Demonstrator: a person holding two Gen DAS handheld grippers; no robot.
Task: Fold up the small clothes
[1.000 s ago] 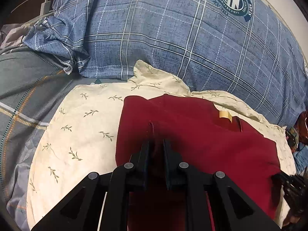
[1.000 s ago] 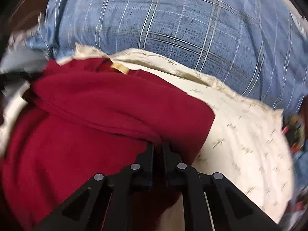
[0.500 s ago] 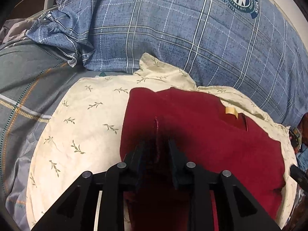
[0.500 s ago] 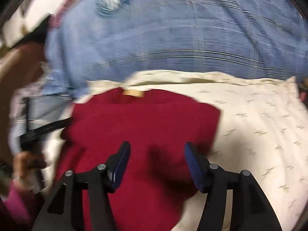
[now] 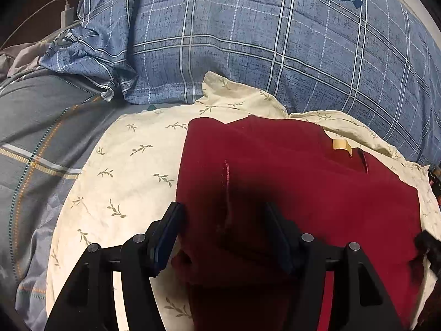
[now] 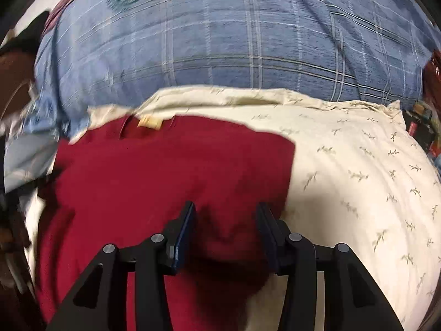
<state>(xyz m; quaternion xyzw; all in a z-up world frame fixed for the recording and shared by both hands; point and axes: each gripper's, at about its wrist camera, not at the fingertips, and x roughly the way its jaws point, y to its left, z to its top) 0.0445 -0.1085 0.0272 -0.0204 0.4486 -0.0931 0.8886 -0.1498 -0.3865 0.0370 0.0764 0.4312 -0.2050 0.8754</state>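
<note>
Dark red garment [image 5: 303, 187] folded flat on cream leaf-print pillow [image 5: 124, 171], beneath left tool [image 5: 226, 234], jaws opening, and right tool [image 6: 226, 229], jaws closing, neither pressing cloth.

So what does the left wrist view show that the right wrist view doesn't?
Only the left wrist view: a white charger and cable at the upper left, grey striped bedding, and a raised seam on the garment.
Only the right wrist view: the cream pillow's far right corner.
Both: the red garment with its tan label on the cream leaf-print pillow, against the blue plaid pillow, with the jaws apart over the red cloth.
</note>
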